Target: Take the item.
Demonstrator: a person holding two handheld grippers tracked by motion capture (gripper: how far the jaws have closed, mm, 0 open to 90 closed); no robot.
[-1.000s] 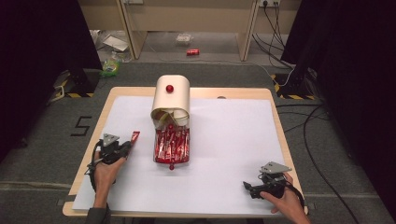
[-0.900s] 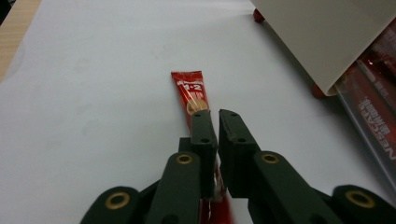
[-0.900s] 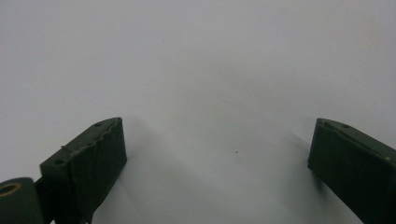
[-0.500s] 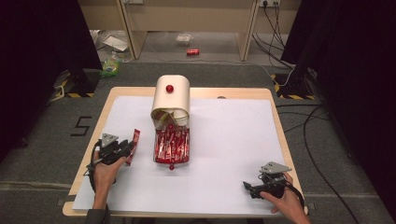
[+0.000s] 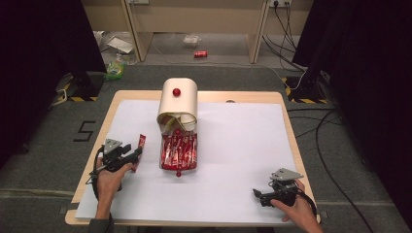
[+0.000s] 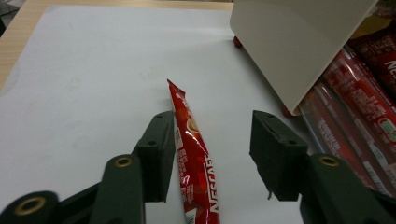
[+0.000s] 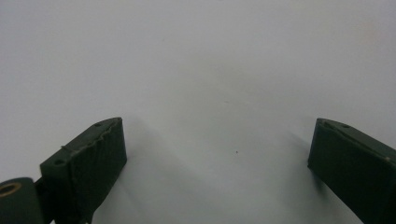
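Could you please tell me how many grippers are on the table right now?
2: the left gripper sits at the near left beside a red sachet, and the right gripper rests at the near right corner.

A light wooden tabletop [image 5: 286, 116] covered by a white sheet [image 5: 233, 145] stands on grey carpet floor [image 5: 53, 145]. Black curtains [image 5: 43, 43] hang at the far left and far right. Pale wooden furniture [image 5: 194, 19] lines the far side. Cables [image 5: 335, 136] trail across the floor at right, and a red can [image 5: 200, 54] lies on the far floor.
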